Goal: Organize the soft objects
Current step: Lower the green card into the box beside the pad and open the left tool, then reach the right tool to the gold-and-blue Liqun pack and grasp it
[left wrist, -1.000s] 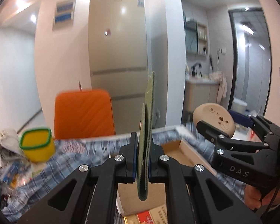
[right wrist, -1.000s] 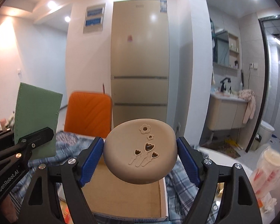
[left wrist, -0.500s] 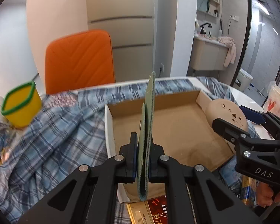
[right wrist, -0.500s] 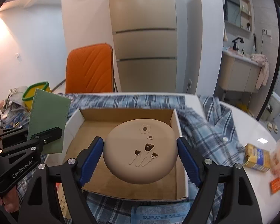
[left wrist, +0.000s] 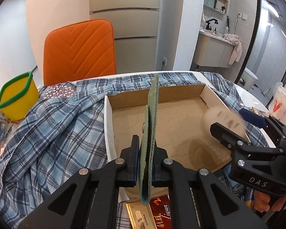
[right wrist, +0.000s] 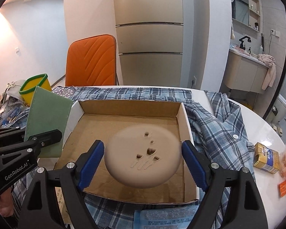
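My left gripper (left wrist: 145, 148) is shut on a flat green felt pouch (left wrist: 151, 126) held upright on edge, just in front of the open cardboard box (left wrist: 162, 93); the pouch also shows in the right wrist view (right wrist: 47, 118) by the box's left wall. My right gripper (right wrist: 143, 156) has its jaws spread, and the round beige soft pad (right wrist: 143, 156) with heart cutouts sits blurred between them, clear of both blue pads (right wrist: 91, 160), over the box floor (right wrist: 124, 122). In the left wrist view the pad (left wrist: 221, 118) is a blur above the box's right side.
A blue plaid shirt (left wrist: 53, 133) lies under and around the box. A yellow tub with green rim (left wrist: 17, 97) stands far left. An orange chair (left wrist: 80, 51) is behind the table. Small packets (right wrist: 266, 158) lie on the white table at right. A red-gold pack (left wrist: 158, 211) is near me.
Both grippers tilted down and lowered over the box. The right gripper's jaws have widened and the beige pad, gripped before, now looks blurred and loose between them, lower in the box.
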The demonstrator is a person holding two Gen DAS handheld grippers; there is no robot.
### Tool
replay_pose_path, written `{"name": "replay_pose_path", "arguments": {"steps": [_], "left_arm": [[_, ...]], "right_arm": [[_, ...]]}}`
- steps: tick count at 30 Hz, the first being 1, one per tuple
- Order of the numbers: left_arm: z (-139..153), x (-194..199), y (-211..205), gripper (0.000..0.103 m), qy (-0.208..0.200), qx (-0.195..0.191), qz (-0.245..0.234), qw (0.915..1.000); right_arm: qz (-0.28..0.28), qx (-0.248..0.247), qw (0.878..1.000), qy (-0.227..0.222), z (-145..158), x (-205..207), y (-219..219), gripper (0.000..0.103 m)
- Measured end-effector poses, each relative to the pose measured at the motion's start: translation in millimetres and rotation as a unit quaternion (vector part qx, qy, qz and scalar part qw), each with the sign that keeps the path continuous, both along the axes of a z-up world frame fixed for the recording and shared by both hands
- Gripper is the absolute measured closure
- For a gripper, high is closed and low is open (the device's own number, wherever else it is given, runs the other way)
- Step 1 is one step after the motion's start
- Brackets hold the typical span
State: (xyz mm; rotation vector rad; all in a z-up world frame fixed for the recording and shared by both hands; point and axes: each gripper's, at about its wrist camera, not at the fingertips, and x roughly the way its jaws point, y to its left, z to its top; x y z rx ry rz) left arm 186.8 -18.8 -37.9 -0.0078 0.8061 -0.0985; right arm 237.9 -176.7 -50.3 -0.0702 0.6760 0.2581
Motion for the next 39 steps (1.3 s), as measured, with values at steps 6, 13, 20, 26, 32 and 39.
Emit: {"name": "replay_pose_path", "arguments": {"steps": [6,13,20,26,32,39], "left_arm": [[5.5,-5.0,-2.8,0.034,-0.025,0.008,-0.004,0.9997],[22.8,-16.5,0.7,0.028,-0.069,0.007,0.005,0.9976],[64.5,-57.6,7.7,0.020,-0.155,0.002,0.017,0.9878],[92.8,-98.8,7.1,0.011,-0.216,-0.011,0.019,0.9761],[117.3,-140.3,2.5,0.000,-0.296,-0.008,0.028,0.9548],[116.5,-159.7,2.9,0.000,-0.291,-0.023,0.010,0.9563]], "right_arm": [[-0.010,0.002,1.000,-0.023,6.1,-4.9,-3.7,0.016],[-0.016,0.011,0.998,-0.059,25.3,-15.9,-11.5,0.016],[-0.037,0.023,0.991,-0.125,64.9,-46.3,-24.4,0.016],[-0.041,0.036,0.983,-0.176,97.4,-85.1,-34.2,0.013],[-0.052,0.050,0.968,-0.242,124.3,-132.5,-41.3,0.000],[-0.053,0.062,0.958,-0.276,138.4,-177.4,-46.0,0.000]]}}
